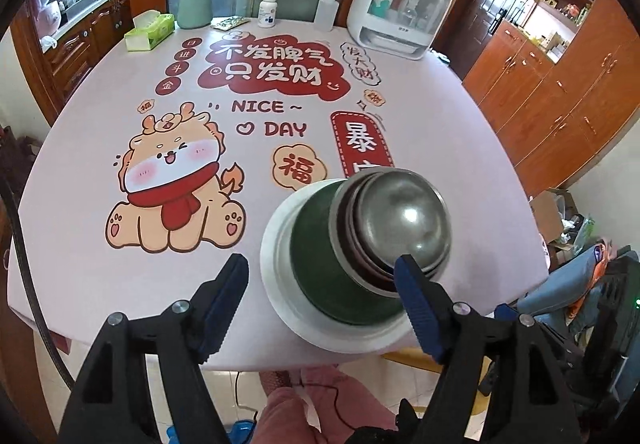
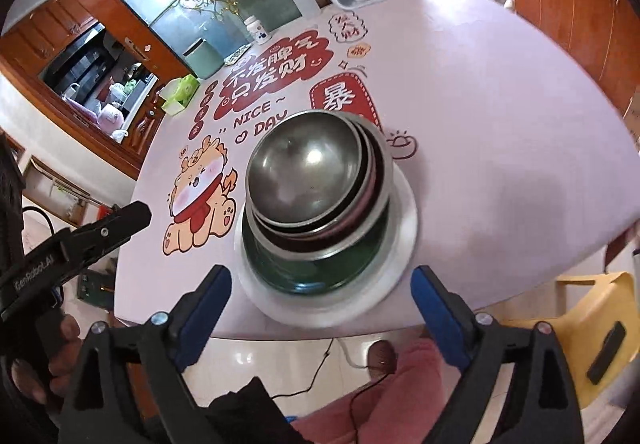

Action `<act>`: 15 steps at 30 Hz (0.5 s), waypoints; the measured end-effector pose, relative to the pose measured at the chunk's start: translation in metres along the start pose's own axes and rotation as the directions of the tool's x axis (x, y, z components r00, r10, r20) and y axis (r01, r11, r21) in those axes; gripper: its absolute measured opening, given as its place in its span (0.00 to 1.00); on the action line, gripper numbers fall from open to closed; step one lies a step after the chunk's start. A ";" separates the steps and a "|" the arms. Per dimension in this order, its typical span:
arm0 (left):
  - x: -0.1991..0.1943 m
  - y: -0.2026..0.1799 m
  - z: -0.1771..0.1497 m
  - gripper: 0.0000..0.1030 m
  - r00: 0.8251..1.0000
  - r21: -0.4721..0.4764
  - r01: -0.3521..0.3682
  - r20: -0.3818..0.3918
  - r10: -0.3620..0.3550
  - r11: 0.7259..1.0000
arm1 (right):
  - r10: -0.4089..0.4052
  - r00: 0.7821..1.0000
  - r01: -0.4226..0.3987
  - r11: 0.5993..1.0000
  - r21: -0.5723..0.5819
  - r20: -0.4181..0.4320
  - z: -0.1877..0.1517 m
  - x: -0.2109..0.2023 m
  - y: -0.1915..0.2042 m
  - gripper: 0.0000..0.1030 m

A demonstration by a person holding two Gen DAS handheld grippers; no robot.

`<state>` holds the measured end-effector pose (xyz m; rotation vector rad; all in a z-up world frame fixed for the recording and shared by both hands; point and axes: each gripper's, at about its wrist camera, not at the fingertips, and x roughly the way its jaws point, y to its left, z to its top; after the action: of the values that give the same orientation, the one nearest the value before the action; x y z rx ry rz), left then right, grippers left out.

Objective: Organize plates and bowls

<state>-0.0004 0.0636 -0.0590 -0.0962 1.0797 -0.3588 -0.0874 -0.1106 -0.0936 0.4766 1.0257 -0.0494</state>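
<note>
Bowl stack (image 1: 376,244) blocks near edge; table (image 1: 100,276) left bare.

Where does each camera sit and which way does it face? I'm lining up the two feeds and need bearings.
Left wrist: on the left gripper, above the table's near edge, facing across the printed tablecloth; the dish stack lies right of centre; both open fingers and pink-clad legs show.
Right wrist: on the right gripper, tilted, looking down on the dish stack; open fingers, legs, and the left gripper in a hand show.
Shared: stack, tablecloth, white cabinet.
</note>
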 end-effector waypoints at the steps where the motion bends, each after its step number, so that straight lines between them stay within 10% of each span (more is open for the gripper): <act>1: -0.004 -0.003 -0.002 0.72 1.000 0.010 0.004 0.005 -0.004 1.000 | -0.003 1.000 0.003 1.000 -0.003 0.009 -0.001 -0.005 0.000 0.91; 15: -0.063 -0.033 -0.018 0.86 0.978 -0.009 -0.137 0.155 0.137 0.990 | 0.030 0.997 -0.014 0.980 -0.197 0.077 0.014 -0.080 0.022 0.97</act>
<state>-0.0508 0.0555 -0.0057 -0.0471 0.9260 -0.2238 -0.1122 -0.1106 -0.0133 0.3037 0.9355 0.0521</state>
